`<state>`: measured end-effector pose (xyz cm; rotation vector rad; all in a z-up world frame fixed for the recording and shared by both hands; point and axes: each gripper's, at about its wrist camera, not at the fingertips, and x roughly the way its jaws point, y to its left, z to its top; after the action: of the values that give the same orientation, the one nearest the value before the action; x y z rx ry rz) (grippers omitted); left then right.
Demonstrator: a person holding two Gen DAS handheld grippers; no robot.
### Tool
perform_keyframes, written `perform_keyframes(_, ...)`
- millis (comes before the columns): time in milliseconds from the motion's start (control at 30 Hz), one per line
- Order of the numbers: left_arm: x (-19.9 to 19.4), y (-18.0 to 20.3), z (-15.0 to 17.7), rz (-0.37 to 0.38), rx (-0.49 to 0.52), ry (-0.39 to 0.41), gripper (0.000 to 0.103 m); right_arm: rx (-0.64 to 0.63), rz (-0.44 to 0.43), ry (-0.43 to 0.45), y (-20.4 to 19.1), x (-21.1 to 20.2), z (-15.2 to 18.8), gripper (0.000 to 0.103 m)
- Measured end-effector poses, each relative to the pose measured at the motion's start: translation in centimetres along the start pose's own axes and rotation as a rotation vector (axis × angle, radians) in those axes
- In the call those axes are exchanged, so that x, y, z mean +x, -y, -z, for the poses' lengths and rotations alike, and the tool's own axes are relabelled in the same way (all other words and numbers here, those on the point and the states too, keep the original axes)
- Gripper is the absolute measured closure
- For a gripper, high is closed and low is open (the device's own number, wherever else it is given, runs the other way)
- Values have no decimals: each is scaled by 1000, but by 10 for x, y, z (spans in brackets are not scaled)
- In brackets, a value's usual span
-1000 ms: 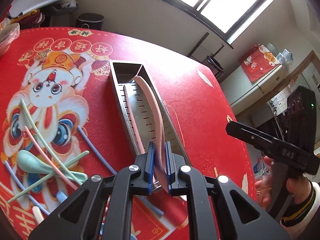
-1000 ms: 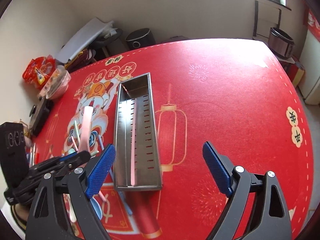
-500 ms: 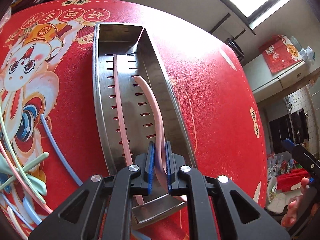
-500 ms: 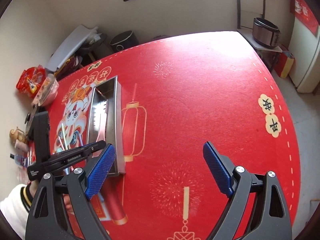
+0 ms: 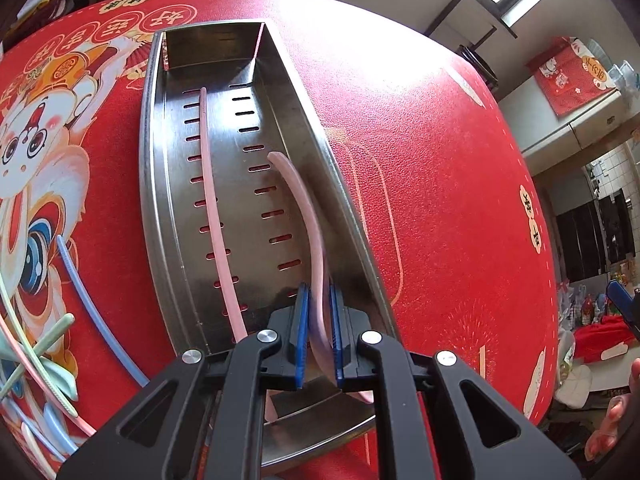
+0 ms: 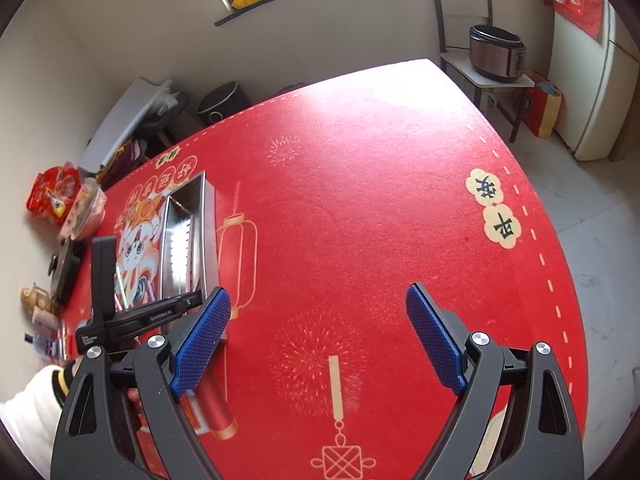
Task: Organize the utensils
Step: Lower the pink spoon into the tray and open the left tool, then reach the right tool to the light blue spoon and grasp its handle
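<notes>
While clamped between the blue pads of the left tool (image 5: 319, 334), pink spoon (image 5: 308, 216) reaches handle-first into the steel tray (image 5: 160, 216), far tip low over the slotted floor toward the right wall; contact with the floor cannot be told. Bowl end lies near, behind the pads, above the tray's near end. Pink chopstick (image 5: 214, 216) already lying lengthwise in the tray, left of the spoon. Right tool (image 6: 318, 336) spread wide, holding nothing, raised over bare red worktop (image 6: 360, 200) well right of the tray (image 6: 188, 240).

Step in hand, by judgement: placing the spoon in the tray, release not yet made. Task judged early: blue chopstick (image 5: 96, 312), pink and green sticks and a pale green spoon (image 5: 56, 376) loose on the worktop left of the tray.

Next move calls for lowering until the spoon rests along the floor, parallel to the chopstick, then parting the pads and lifting clear without dragging the bowl end. Risk noted: bowl end catching on the near rim and tipping out. Right tool free to fetch next, though far from the loose pieces.
</notes>
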<state>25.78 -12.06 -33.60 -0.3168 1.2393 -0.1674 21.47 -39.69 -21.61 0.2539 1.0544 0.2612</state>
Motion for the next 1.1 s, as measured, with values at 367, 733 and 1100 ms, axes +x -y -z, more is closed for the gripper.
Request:
perform_keyframes(367, -26, 2, -1, 19, 76, 27, 79, 36, 8, -4, -6, -7, 15, 17)
perform_keyframes(733, -154, -64, 28, -66, 157, 253, 59, -61, -74, -38, -92, 20, 24, 17)
perform_keyframes(1100, -241, -190, 114, -215, -30, 335, 59, -297, -186, -171, -215, 73, 65, 17)
